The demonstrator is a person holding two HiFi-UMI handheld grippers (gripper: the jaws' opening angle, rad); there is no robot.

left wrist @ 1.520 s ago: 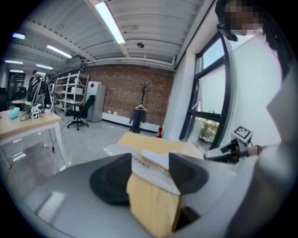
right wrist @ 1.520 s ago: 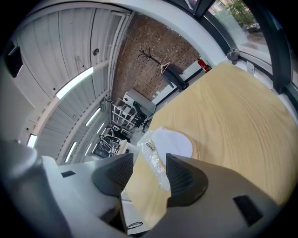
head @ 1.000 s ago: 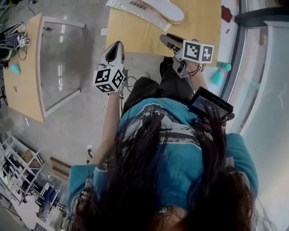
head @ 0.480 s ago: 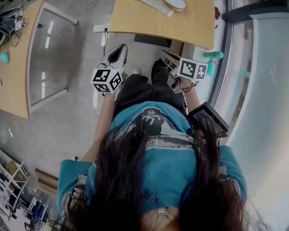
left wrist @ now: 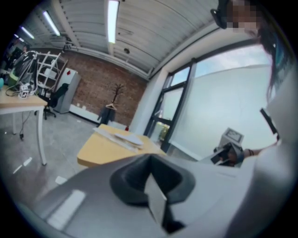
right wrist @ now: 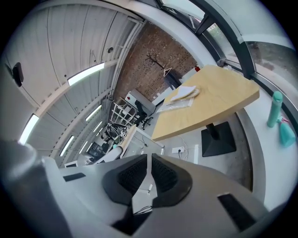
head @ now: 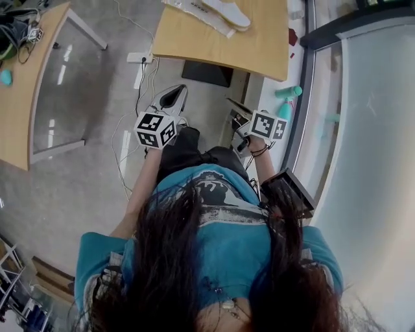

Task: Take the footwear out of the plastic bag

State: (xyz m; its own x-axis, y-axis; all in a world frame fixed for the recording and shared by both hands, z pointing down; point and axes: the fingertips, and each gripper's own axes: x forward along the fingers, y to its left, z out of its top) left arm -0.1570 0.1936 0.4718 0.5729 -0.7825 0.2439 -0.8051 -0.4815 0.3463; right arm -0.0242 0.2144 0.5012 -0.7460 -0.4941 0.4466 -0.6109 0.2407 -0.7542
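The white footwear (head: 225,12) lies flat on the wooden table (head: 246,39) at the top of the head view, beside a clear plastic bag (head: 192,9). In the right gripper view the footwear (right wrist: 185,95) shows far off on that table (right wrist: 209,104). Both grippers hang over the floor well short of the table, in front of the person's legs. My left gripper (head: 174,93) (left wrist: 151,173) is shut and empty. My right gripper (head: 233,106) (right wrist: 149,162) has just been closing; its pads stand together with nothing between them.
A teal bottle (head: 289,92) and a teal object (head: 284,111) stand on the sill by the glass wall on the right. The table's black base (head: 206,72) and a power strip (head: 139,57) with cables lie on the floor. A second desk (head: 26,97) stands at left.
Both grippers have drawn back from the wooden table toward the person's body. The table and footwear now sit farther off at the top of the head view.
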